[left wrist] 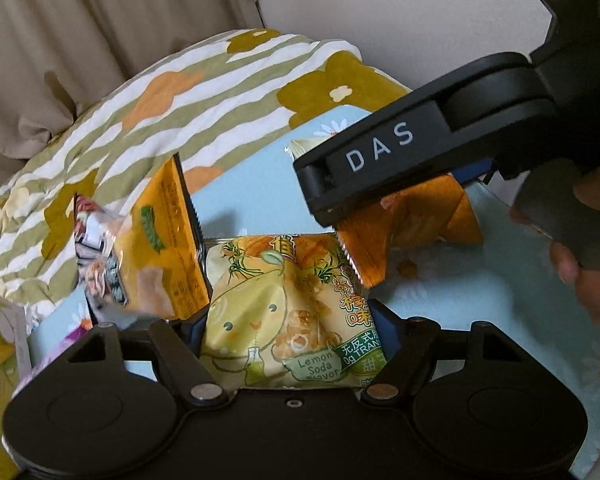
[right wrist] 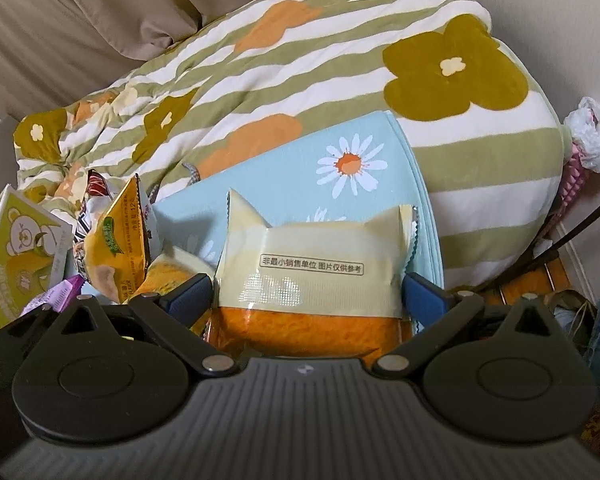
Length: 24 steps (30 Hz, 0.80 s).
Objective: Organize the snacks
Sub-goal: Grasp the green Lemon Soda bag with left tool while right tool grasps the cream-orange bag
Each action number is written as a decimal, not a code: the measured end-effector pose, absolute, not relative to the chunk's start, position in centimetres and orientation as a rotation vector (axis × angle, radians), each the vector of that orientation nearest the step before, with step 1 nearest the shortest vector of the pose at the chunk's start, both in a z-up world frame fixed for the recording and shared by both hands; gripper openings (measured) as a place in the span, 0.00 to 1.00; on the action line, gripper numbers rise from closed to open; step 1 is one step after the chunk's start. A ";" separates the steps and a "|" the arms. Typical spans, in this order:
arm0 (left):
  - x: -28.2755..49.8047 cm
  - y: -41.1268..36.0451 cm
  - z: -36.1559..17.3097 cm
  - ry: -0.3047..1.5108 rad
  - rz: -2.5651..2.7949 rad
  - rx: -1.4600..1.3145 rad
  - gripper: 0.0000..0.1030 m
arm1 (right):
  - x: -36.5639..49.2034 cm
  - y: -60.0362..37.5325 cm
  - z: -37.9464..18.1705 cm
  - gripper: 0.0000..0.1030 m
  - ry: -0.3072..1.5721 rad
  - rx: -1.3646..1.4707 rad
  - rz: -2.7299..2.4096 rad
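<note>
A pale yellow lemon-soda snack packet point(left wrist: 284, 320) lies on the light blue daisy cloth point(left wrist: 252, 196), and my left gripper point(left wrist: 290, 320) is shut on it, blue pads against both its sides. My right gripper point(right wrist: 306, 292) is shut on a cream-and-orange packet point(right wrist: 312, 264), seen from its back with a printed label. The left wrist view shows that right gripper point(left wrist: 332, 204) from the side at upper right, with the orange packet point(left wrist: 412, 224) hanging under its black fingers point(left wrist: 364, 160), just beyond the lemon packet's far edge.
A pile of other snacks lies to the left: a yellow-orange packet point(right wrist: 120, 248), a dark striped one point(left wrist: 100, 272) and a green box with a bear point(right wrist: 20, 248). A striped floral quilt point(right wrist: 300, 60) rises behind. A person's fingers point(left wrist: 592, 276) grip the right handle.
</note>
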<state>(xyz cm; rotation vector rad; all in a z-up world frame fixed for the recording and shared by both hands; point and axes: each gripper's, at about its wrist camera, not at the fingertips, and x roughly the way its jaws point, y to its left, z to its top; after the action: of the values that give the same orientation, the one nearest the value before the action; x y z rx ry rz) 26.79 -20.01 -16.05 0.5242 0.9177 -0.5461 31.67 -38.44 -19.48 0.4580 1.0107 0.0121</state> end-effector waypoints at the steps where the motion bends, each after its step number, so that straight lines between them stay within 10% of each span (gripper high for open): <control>1: 26.7 -19.9 -16.0 0.925 -0.544 0.518 0.77 | 31.7 -38.4 -19.5 1.00 1.010 0.451 0.015; 24: 21.9 -17.1 -12.6 0.877 -0.432 0.379 0.68 | 29.3 -38.5 -17.3 0.91 0.959 0.426 0.080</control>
<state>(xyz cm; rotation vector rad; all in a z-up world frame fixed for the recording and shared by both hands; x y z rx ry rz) 21.85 -17.09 -12.58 0.3794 0.8767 -0.4323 29.29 -38.46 -17.27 0.4256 0.9587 0.0803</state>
